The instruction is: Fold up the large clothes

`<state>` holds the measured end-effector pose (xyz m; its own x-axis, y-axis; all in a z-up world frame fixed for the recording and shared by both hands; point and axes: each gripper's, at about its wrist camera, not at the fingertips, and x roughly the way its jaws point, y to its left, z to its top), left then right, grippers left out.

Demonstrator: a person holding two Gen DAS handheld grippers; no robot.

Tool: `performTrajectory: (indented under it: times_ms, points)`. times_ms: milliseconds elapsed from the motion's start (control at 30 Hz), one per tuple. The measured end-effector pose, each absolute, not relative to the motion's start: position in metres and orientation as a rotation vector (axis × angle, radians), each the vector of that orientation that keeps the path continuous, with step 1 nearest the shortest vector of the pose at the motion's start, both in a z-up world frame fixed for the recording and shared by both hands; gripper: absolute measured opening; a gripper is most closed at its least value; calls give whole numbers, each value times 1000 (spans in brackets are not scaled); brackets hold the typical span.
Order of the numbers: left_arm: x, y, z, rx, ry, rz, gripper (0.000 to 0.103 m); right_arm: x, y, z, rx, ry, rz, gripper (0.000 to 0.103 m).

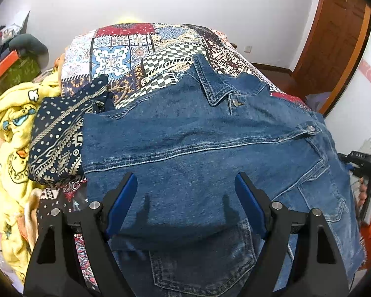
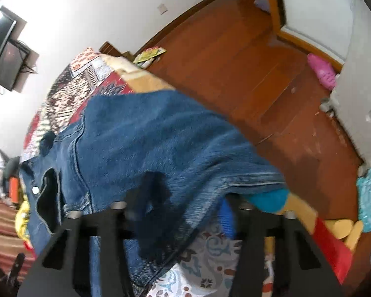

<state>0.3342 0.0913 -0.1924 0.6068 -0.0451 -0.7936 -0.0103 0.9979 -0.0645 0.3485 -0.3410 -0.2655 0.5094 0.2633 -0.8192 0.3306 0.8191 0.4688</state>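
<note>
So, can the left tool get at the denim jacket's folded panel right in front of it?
Probably yes. The left tool hangs open just above the denim jacket, blue pads apart, with nothing lying between them and the cloth. The patterned scarf sits off to one side.

1. Left wrist view: bright, even room light, mostly sharp. The white wall (image 1: 210, 5) is near blown out.
2. The left gripper (image 1: 186, 193) throws two soft finger shadows onto the denim jacket (image 1: 197, 136) just ahead of its tips.
3. Right wrist view: motion blur throughout, with smeared denim weave and soft gripper edges.
4. Glare on the wooden floor (image 2: 235, 49) ahead of the right gripper.
5. Both views: strong fisheye bending and black corner vignette.
</note>
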Motion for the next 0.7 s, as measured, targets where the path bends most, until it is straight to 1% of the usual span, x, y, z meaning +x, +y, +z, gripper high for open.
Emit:
performTrajectory:
  times_ms: [100,200,367,533,633,700]
  points:
    - [330,89,-192,-41,911,-22,81,345,-339,-249,588,1038,-61,14]
    - [328,86,-191,-18,903,-30,81,340,-333,-225,534,983,-67,12]
    - [321,79,-185,25,875,-47,81,337,-312,-169,474,857,-1,10]
    - [314,79,-176,41,845,-55,81,333,-255,-106,344,716,146,9]
    - [310,82,-174,35,838,-56,81,335,-213,-93,258,716,248,9]
    - [309,85,-173,28,839,-53,81,335,-192,-97,214,743,310,9]
